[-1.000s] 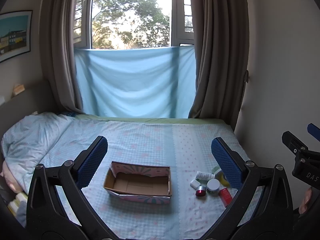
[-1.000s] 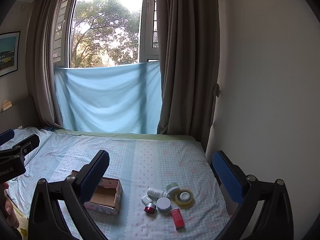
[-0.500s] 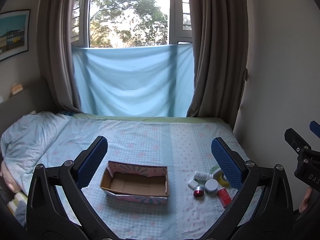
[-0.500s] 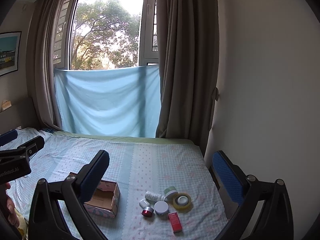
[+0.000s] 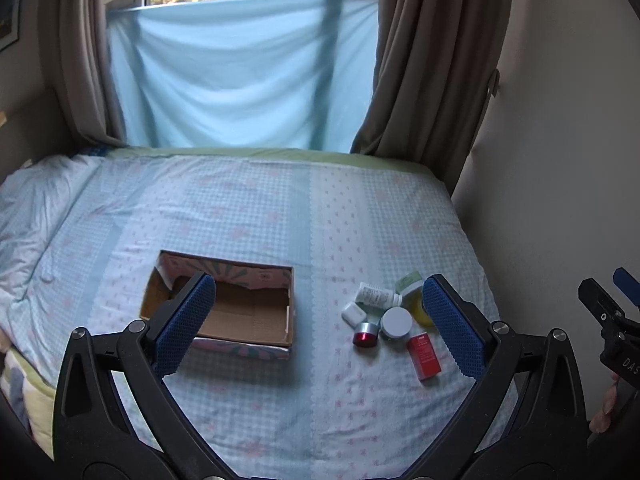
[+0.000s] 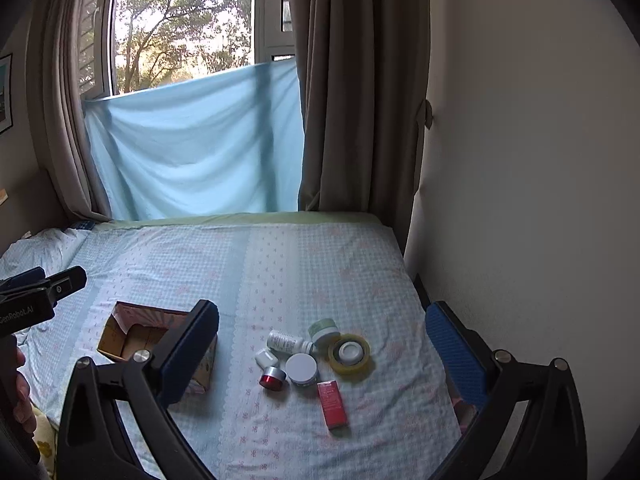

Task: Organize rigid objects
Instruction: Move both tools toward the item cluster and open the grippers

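Observation:
An open cardboard box (image 5: pixel 240 312) (image 6: pixel 120 340) with a pink patterned outside sits empty on the bed. Right of it lies a cluster: a red carton (image 5: pixel 424 355) (image 6: pixel 332 404), a white-lidded jar (image 5: pixel 396 322) (image 6: pixel 301 367), a small red-capped pot (image 5: pixel 365 336) (image 6: pixel 273 378), a white bottle on its side (image 5: pixel 374 295) (image 6: pixel 286 341), a small white case (image 5: pixel 353 313) (image 6: pixel 265 357), a green-lidded jar (image 6: pixel 324 330) and a tape roll (image 6: pixel 349 353). My left gripper (image 5: pixel 320 316) and my right gripper (image 6: pixel 324 344) both hang open above the bed, holding nothing.
The bed (image 5: pixel 260 216) has a blue checked sheet, with a rumpled pillow (image 5: pixel 28 216) at the left. Brown curtains and a blue cloth cover the window behind. A wall (image 6: pixel 520 200) runs along the bed's right edge. A hand (image 6: pixel 20 392) holds the left gripper.
Both grippers have tilted down and moved toward the bed, so the box and the cluster look larger and higher in view. Nothing was grasped or moved.

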Demonstrator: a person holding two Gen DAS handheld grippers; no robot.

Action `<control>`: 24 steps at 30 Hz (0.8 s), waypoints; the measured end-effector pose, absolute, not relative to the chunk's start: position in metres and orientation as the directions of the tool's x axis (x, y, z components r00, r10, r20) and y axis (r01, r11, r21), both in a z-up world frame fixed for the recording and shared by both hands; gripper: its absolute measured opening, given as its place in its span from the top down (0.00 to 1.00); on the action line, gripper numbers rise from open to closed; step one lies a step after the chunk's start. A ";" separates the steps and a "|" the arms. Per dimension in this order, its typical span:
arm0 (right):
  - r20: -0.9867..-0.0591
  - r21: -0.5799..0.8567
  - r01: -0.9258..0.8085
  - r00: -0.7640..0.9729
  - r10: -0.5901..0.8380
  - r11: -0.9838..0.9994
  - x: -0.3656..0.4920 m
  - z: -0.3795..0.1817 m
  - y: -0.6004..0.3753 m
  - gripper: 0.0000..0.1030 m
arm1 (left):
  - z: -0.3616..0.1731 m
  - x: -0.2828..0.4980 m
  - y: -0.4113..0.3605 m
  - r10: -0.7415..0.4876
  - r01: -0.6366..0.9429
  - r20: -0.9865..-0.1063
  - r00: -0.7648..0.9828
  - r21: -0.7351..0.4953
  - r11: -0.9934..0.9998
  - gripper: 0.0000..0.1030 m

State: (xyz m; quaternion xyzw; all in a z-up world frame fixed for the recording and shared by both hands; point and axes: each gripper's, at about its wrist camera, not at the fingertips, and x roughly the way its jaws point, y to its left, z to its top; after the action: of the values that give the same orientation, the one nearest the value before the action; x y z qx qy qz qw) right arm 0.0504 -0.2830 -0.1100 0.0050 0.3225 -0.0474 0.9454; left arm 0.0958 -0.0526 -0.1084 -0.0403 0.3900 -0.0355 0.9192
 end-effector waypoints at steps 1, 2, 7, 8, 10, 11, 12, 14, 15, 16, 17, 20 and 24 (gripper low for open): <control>-0.626 -0.026 0.098 0.774 -0.093 0.995 0.058 -0.120 -0.291 0.00 | -0.120 0.104 -0.060 -0.103 0.041 -0.733 0.672 -0.102 0.994 0.00; -0.644 -0.031 0.105 0.758 -0.100 0.994 0.065 -0.130 -0.298 0.00 | -0.133 0.112 -0.069 -0.110 0.050 -0.751 0.652 -0.101 0.994 0.00; -0.718 -0.020 0.139 0.687 -0.111 0.990 0.110 -0.190 -0.333 0.00 | -0.204 0.147 -0.111 -0.117 0.093 -0.826 0.551 -0.078 0.993 0.00; -0.726 -0.025 0.143 0.678 -0.116 0.989 0.120 -0.203 -0.339 0.00 | -0.219 0.154 -0.118 -0.120 0.099 -0.841 0.527 -0.079 0.992 0.00; -0.748 -0.042 0.151 0.650 -0.131 0.988 0.140 -0.232 -0.346 0.00 | -0.252 0.167 -0.130 -0.126 0.110 -0.870 0.477 -0.084 0.990 0.00; -0.761 -0.041 0.153 0.636 -0.130 0.987 0.150 -0.248 -0.350 0.00 | -0.268 0.173 -0.135 -0.126 0.115 -0.883 0.452 -0.083 0.990 0.00; -0.774 -0.035 0.153 0.621 -0.124 0.988 0.160 -0.264 -0.354 0.00 | -0.285 0.179 -0.140 -0.125 0.120 -0.896 0.426 -0.081 0.990 0.00; -0.805 -0.021 0.152 0.584 -0.107 0.988 0.179 -0.297 -0.360 0.00 | -0.317 0.192 -0.149 -0.124 0.129 -0.918 0.377 -0.080 0.988 0.00; -0.817 -0.010 0.151 0.569 -0.095 0.988 0.187 -0.313 -0.364 0.00 | -0.331 0.197 -0.152 -0.122 0.132 -0.927 0.354 -0.079 0.988 0.00; -0.830 0.000 0.149 0.552 -0.083 0.989 0.193 -0.329 -0.365 0.00 | -0.347 0.203 -0.155 -0.120 0.137 -0.935 0.333 -0.078 0.988 0.00; -0.843 0.009 0.148 0.533 -0.072 0.989 0.200 -0.345 -0.367 0.00 | -0.360 0.208 -0.159 -0.119 0.142 -0.942 0.313 -0.077 0.987 0.00; -0.874 0.026 0.140 0.484 -0.046 0.990 0.215 -0.387 -0.366 0.00 | -0.403 0.224 -0.167 -0.109 0.157 -0.960 0.259 -0.069 0.985 0.00; -0.899 0.029 0.131 0.436 -0.031 0.991 0.232 -0.434 -0.365 0.00 | -0.446 0.235 -0.174 -0.117 0.162 -0.971 0.208 -0.084 0.983 0.00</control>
State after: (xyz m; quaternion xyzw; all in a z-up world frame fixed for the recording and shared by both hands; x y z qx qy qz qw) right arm 0.2318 -0.3646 -0.4336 0.0473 0.5287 -0.0480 0.8461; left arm 0.2347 -0.1737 -0.4455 0.0179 0.6229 -0.0896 0.7769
